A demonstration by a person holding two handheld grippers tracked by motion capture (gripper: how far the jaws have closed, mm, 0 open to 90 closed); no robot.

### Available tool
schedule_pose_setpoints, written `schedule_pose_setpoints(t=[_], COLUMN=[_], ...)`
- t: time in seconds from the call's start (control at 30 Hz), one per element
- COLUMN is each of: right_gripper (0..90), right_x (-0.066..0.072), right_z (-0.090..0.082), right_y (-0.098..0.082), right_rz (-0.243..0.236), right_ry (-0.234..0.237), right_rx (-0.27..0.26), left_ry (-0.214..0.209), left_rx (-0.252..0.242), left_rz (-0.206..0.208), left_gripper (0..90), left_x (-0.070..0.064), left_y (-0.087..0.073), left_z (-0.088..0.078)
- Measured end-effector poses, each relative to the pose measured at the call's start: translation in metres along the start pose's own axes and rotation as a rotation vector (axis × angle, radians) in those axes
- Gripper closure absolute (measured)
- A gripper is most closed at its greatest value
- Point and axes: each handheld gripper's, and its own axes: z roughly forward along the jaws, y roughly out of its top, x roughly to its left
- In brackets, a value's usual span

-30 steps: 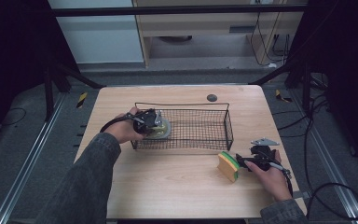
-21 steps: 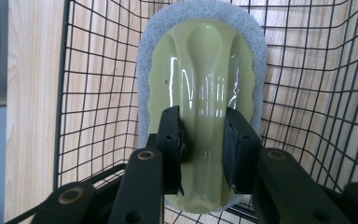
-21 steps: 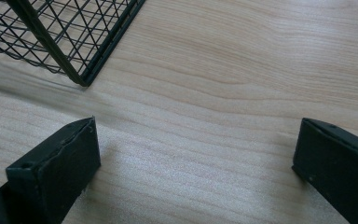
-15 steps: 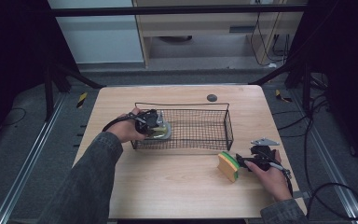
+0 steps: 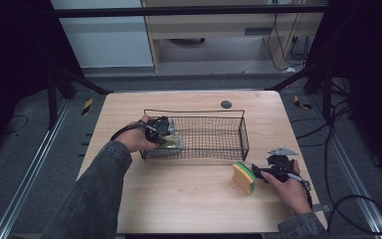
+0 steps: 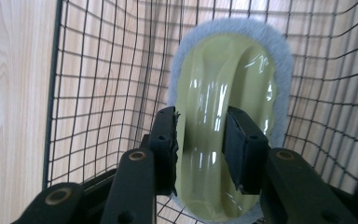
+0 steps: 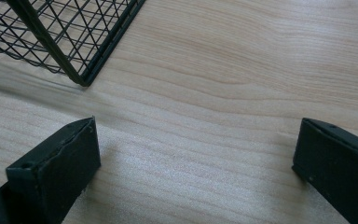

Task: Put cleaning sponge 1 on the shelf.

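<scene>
we see the scrubber (image 6: 223,126), an oval pad with a glossy yellow-green handle on top and a grey fuzzy rim, lying flat in the wire basket (image 5: 214,115) at its left end. in the left gripper view its long axis runs up and away from the jaws, leaning a little to the right, and the raised handle ridge follows that same line. in the high view it sits just inside the basket's left wall, under the left gripper (image 5: 163,133).

around it we find the black mesh floor and walls of the basket close on the left and near sides, so the gripper reaches in over the rim. the basket stands near the middle of the wooden table (image 5: 179,199). a yellow and green sponge (image 5: 243,178) stands on edge well to the right, outside the basket, just beside the right gripper (image 5: 258,173). a small dark disc (image 5: 226,104) lies beyond the basket.

the handle ridge sits between the left gripper's two pads, one on each flank, near its lower half. those jaws have just been easing apart, yet the pads still look pressed to the handle. the right gripper's jaws stand wide over bare wood, with nothing between them.
</scene>
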Motion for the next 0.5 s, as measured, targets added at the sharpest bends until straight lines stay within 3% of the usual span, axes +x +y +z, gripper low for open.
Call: schedule_pose_setpoints(t=[0.3,0.5], right_gripper=[0.7,0.7], right_x=[0.000,0.000], right_z=[0.000,0.000], right_y=[0.000,0.000], right_rz=[0.002,0.004], right_ry=[0.000,0.000], right_rx=[-0.001,0.000], left_ry=[0.024,0.058], left_rx=[-0.064,-0.086], left_rz=[-0.024,-0.048], left_gripper=[56.0,43.2], left_x=[-0.001,-0.001], left_y=[0.002,0.004], left_z=[-0.016,-0.024])
